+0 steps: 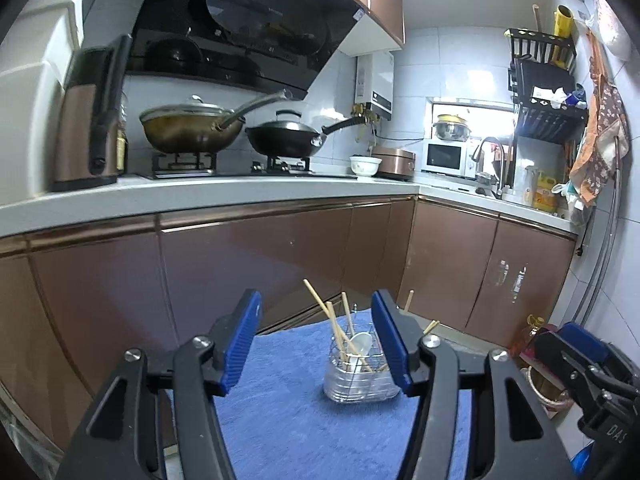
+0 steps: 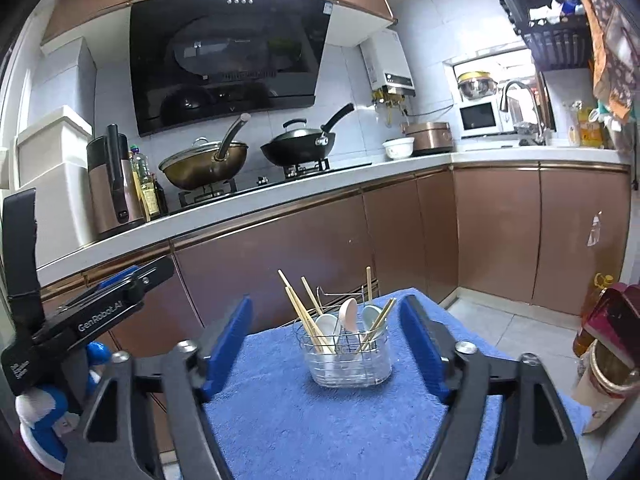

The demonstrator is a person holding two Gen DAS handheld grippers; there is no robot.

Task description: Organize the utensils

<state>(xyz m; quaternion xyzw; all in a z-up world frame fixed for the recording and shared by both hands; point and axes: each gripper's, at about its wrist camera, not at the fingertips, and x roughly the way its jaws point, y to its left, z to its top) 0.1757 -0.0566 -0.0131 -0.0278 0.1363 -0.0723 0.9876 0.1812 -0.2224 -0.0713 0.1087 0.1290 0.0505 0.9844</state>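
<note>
Left wrist view: left gripper [image 1: 318, 344] jaws spread wide, nothing between the blue pads. Right pad [image 1: 390, 344] overlaps the right side of the utensil caddy [image 1: 358, 380], hiding part of it. Only one white spoon [image 1: 360, 344] shows clearly here, plus several chopsticks [image 1: 334, 326]. Right gripper [image 1: 584, 364] is at the far right edge, seen side-on; cannot tell its gap from this view.

Right wrist view: right gripper [image 2: 326, 344] jaws also wide apart, holding nothing. Caddy [image 2: 348, 354] is fully visible between the two pads, touching neither. Contents readable: white spoon [image 2: 326, 326], pinkish spoon [image 2: 347, 312], pale bluish spoon [image 2: 370, 316], chopsticks [image 2: 306, 316] leaning at mixed angles. Left gripper [image 2: 116, 284] enters from the left edge, side-on.

Caddy: wire frame in a clear base, upright on the blue towel [image 2: 300, 420], toward its far end.

Caddy vs tools: ahead of both grippers, centred for the right one, offset right for the left one. Beyond the fingertips in both views, no contact.

Background: stove with brass wok [image 2: 204, 166] and black wok [image 2: 298, 146] on the white counter [image 2: 520, 156], brown cabinets [image 2: 280, 248] below.
</note>
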